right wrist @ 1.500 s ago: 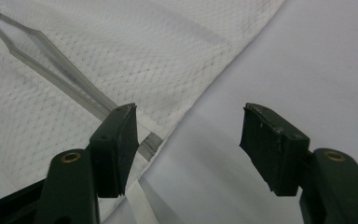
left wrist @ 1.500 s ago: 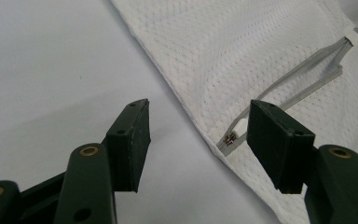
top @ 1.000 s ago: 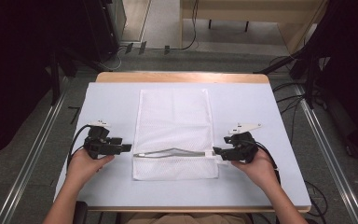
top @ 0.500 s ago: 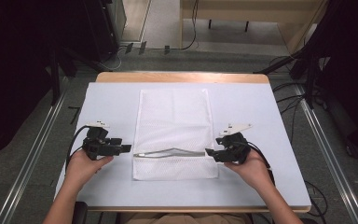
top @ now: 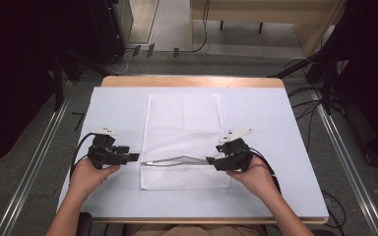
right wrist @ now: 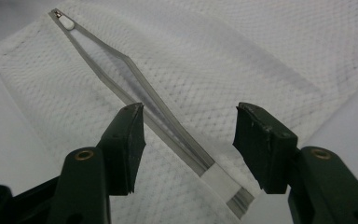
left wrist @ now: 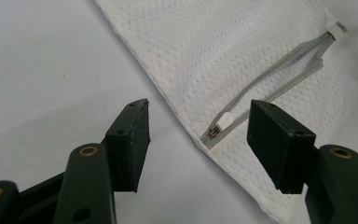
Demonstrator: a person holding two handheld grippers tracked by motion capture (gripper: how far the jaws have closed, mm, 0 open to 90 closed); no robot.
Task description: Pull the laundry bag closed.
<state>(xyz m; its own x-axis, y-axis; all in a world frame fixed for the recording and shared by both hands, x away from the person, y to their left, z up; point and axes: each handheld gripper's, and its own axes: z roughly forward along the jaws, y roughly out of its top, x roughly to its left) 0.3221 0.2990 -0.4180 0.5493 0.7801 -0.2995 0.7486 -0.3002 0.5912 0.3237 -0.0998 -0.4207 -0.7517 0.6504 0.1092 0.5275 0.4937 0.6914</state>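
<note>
High view: white mesh bag (top: 183, 140) lay flat mid-table (top: 285, 128), its zipper (top: 179, 160) partly open near my edge. My left gripper (top: 134, 157) sat just off bag's left edge, my right gripper (top: 210, 161) at zipper's right end.

Left gripper view: jaws wide, nothing between, zipper pull (left wrist: 223, 122) ahead.

Right gripper view: jaws had just been closing, apart w/ zipper tape between, not pinched.
</note>
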